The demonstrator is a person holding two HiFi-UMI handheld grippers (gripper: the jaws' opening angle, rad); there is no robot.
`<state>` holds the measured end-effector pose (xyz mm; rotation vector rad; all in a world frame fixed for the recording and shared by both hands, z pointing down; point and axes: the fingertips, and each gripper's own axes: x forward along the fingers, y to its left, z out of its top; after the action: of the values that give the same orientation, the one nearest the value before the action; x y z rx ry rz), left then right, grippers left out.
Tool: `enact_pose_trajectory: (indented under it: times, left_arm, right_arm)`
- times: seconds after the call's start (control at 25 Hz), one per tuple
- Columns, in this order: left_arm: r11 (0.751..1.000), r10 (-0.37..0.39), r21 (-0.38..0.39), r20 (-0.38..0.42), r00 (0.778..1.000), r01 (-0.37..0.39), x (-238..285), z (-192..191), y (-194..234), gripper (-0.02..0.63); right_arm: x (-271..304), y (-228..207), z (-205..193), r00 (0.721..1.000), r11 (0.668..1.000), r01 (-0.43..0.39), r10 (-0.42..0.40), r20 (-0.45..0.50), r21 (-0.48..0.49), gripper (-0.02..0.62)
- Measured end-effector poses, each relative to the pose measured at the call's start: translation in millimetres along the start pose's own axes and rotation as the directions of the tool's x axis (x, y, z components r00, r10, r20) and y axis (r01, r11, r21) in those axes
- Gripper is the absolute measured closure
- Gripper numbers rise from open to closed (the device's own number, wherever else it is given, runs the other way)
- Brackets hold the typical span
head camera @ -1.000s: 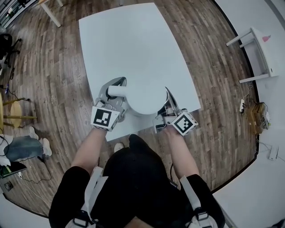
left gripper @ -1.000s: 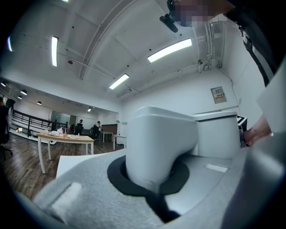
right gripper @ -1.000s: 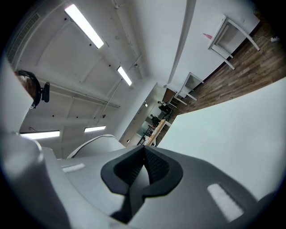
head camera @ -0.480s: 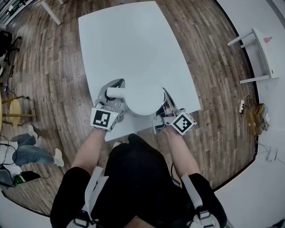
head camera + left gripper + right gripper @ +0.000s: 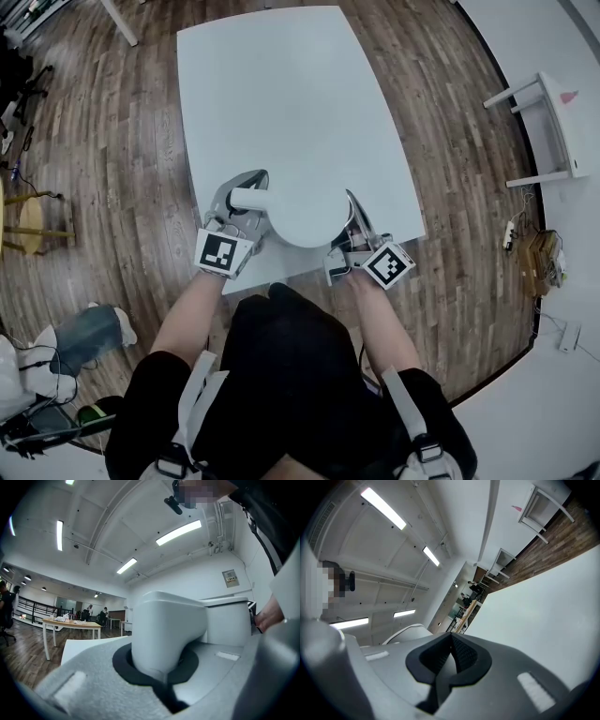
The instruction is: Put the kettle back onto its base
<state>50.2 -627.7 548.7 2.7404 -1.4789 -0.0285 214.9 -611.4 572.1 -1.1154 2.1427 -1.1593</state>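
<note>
Count on inspection: one white kettle (image 5: 305, 211), one white table (image 5: 281, 94), and two tools, namely the left tool (image 5: 246, 190) and the right tool (image 5: 352, 208). On the wooden floor: one small side table (image 5: 548, 117), one wooden stool (image 5: 42, 232), one power strip (image 5: 509, 222).

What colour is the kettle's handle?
White; the handle shows best in the left gripper view.

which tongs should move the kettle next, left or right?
Left. The left tongs are shut on the handle of the kettle, so they can likely lift it as is. The right tongs are shut and empty, beside the kettle's body.
</note>
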Motion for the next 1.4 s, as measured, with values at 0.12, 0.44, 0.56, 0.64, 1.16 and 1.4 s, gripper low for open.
enact_pose_trajectory:
  times: [0.12, 0.44, 0.56, 0.64, 1.16, 1.4]
  left_arm:
    - [1.000, 0.004, 0.003, 0.006, 1.000, -0.004, 0, -1, 1, 0.603]
    - [0.999, 0.041, -0.003, -0.021, 0.999, -0.041, -4, -13, 7, 0.536]
    - [0.998, 0.056, 0.003, -0.073, 0.996, -0.056, -9, -22, 12, 0.460]
    - [0.997, 0.059, 0.048, -0.102, 0.993, -0.054, -17, -28, 11, 0.454]
    - [0.996, 0.057, 0.068, -0.118, 0.991, -0.050, -95, -21, -5, 0.446]
    - [1.000, 0.004, -0.013, -0.079, 0.997, -0.005, -130, 16, -19, 0.461]
  right_arm:
    - [0, 0, 0, 1.000, 1.000, -0.002, 0.002, 0.002, -0.007, 0.595]
    - [-6, 1, -1, 0.999, 0.999, 0.003, -0.001, 0.036, -0.042, 0.590]
    - [-11, 3, 4, 0.998, 0.996, 0.023, -0.018, 0.054, -0.088, 0.565]
    - [-19, 2, 6, 0.997, 0.994, 0.042, -0.035, 0.069, -0.102, 0.560]
    - [-106, 44, -29, 0.985, 0.944, 0.141, -0.103, 0.139, -0.297, 0.576]
    - [-136, 95, -40, 0.979, 0.902, 0.159, -0.092, 0.181, -0.401, 0.584]
